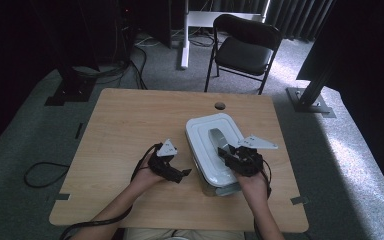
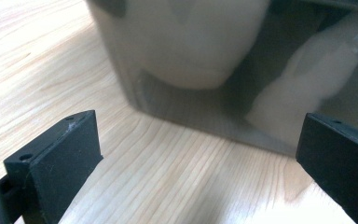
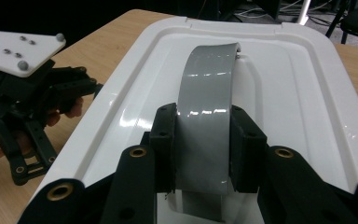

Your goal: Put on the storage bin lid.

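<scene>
A white-lidded container [image 1: 202, 131] stands on the wooden table [image 1: 130, 125], right of centre. A grey arched handle [image 1: 219, 140] runs along the lid. My right gripper [image 1: 228, 154] is shut on the near end of that handle [image 3: 205, 88], one jaw on each side; the white lid [image 3: 289, 93] spreads beyond. My left gripper [image 1: 182, 174] lies low on the table just left of the container, open. In the left gripper view its jaws [image 2: 200, 140] stand wide apart with nothing between them, facing the container's translucent side wall [image 2: 191, 60]. The left gripper [image 3: 37, 107] also appears beside the lid.
A black folding chair [image 1: 245, 47] stands beyond the table's far edge. A round cable hole [image 1: 220, 106] sits near the far edge. A black cable [image 1: 40, 175] loops on the floor at left. Bare tabletop stretches to the left and far left.
</scene>
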